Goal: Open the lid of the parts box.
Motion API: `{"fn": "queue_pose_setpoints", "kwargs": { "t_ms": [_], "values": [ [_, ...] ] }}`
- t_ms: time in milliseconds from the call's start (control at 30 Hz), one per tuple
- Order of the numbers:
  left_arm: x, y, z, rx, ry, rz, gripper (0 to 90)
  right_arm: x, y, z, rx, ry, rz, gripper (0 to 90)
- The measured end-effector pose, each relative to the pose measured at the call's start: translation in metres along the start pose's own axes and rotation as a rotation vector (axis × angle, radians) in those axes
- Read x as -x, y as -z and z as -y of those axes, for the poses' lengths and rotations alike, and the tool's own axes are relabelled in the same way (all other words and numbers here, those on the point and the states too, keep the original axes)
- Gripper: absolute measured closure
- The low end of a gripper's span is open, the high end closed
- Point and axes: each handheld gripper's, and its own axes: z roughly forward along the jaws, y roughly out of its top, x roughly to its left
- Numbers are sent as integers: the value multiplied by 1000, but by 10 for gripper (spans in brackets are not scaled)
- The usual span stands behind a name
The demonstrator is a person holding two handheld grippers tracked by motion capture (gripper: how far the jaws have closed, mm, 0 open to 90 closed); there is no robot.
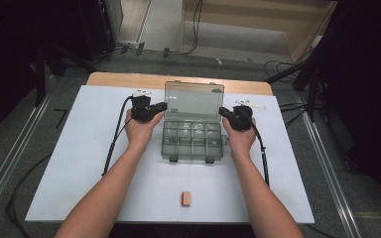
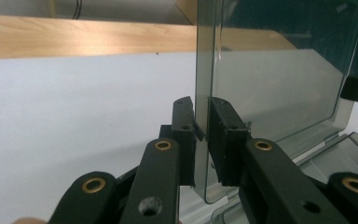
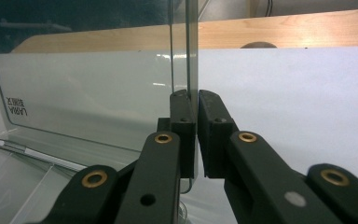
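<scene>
Small tan block point(image 1: 186, 199) lies near-centre on white mat point(image 1: 79, 163). Both grippers pinch upright lid point(image 1: 194, 100) of organiser box point(image 1: 192, 143): left gripper point(image 1: 159, 106) at lid's left edge, right gripper point(image 1: 224, 112) at right edge.

The clear lid point(image 3: 88, 93) bears small mirrored lettering near its lower corner, roughly "LAPIA"; the rest is unreadable.
</scene>
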Motion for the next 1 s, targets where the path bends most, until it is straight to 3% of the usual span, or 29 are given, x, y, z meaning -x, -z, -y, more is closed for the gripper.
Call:
{"fn": "queue_pose_setpoints", "kwargs": {
  "t_ms": [133,233,433,733,1000],
  "values": [
    [-1,-4,3,-36,3,-2,794,0,-1,-1,-7,-4,0,840],
    [-3,-4,3,-41,23,5,795,0,-2,-2,-14,-2,3,840],
    [-4,-4,3,-40,18,5,810,2,-3,-3,-25,-11,-6,840],
    [-11,-6,4,-39,76,49,832,5,-6,-5,-44,-36,-21,839],
    [-12,-8,4,-44,111,50,831,7,-9,-6,-56,-46,-25,839]
  ]
}}
